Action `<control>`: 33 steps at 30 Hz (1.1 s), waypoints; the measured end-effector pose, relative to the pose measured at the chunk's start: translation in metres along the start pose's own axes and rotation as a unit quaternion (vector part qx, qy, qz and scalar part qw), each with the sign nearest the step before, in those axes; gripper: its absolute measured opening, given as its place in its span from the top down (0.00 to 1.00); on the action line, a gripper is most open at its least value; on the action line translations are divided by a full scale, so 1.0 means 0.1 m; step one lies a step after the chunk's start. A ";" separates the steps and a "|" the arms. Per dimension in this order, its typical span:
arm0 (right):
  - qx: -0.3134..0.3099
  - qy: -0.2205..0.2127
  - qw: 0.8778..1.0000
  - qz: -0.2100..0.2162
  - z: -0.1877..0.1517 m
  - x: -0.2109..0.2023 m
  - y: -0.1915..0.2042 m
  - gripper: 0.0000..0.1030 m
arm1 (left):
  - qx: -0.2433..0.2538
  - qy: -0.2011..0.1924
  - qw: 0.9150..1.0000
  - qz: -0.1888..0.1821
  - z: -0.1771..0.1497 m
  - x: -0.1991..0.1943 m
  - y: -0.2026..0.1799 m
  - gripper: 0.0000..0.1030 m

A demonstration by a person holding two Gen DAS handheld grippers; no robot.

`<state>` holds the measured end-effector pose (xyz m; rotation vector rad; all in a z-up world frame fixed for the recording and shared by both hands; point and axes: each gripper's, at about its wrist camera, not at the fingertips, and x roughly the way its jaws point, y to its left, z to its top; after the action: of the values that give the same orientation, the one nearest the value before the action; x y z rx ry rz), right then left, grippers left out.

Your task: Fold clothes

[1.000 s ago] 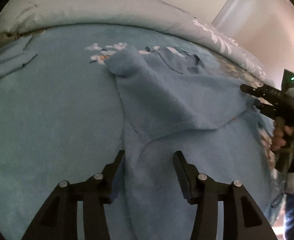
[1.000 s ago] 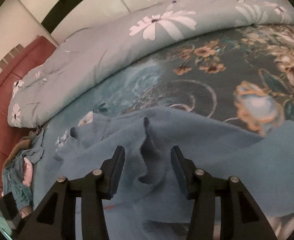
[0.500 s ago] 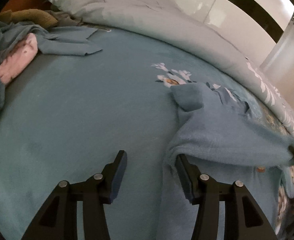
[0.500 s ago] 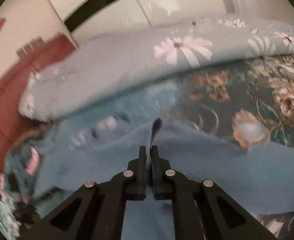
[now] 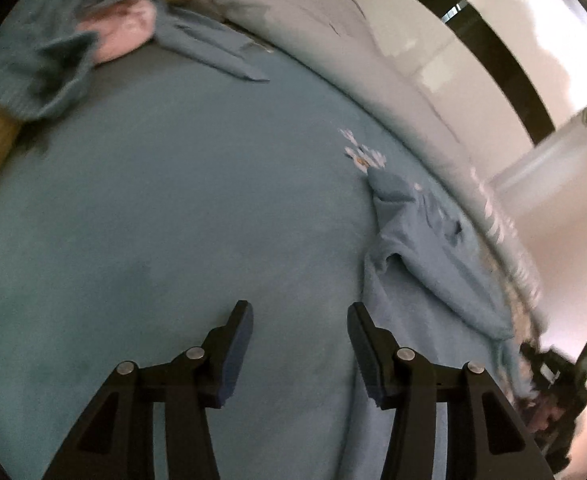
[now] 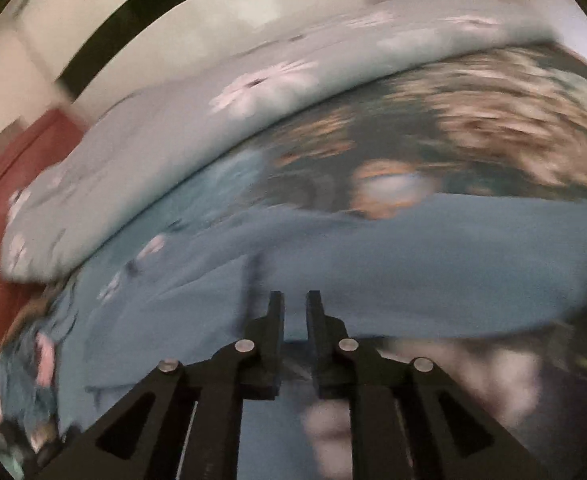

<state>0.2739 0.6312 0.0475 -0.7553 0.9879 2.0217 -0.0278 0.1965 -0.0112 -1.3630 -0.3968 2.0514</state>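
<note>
A light blue fleece garment (image 5: 425, 264) lies on the bed at the right of the left wrist view, partly folded over itself. My left gripper (image 5: 299, 320) is open and empty, over bare blue bedspread just left of the garment's edge. In the blurred right wrist view the same garment (image 6: 413, 248) spreads across the middle. My right gripper (image 6: 294, 300) has a narrow gap between its fingers with garment fabric around them; whether it still pinches the cloth is unclear. The right gripper also shows at the left wrist view's lower right (image 5: 553, 364).
A pile of other clothes, teal and pink (image 5: 73, 36), lies at the far left of the bed. A rolled pale floral duvet (image 5: 333, 40) runs along the back. The floral bedspread (image 6: 473, 120) lies beyond the garment. A red headboard (image 6: 13, 172) is at the left.
My left gripper has swung left off the garment, bringing the clothes pile into view. My right gripper closed on a fold of the garment, moved with it, and its fingers now stand slightly apart.
</note>
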 end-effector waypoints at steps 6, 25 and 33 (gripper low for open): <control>0.189 -0.047 0.980 -0.036 -0.17 -0.18 -0.73 0.74 | -0.001 -0.021 1.000 0.008 -0.01 -0.08 0.03 0.47; 0.135 -0.123 0.976 -0.122 0.12 0.08 -0.63 1.00 | 0.083 -0.033 0.996 0.009 0.33 -0.14 -0.08 0.45; 0.085 -0.142 0.980 -0.114 0.28 -0.28 -0.28 1.00 | 0.032 -0.045 0.998 -0.015 0.35 -0.27 0.27 0.45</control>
<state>0.3071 0.6561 0.0720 -0.4504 0.8529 1.7606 -0.0617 0.1619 0.0071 -1.2224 -0.3845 2.0885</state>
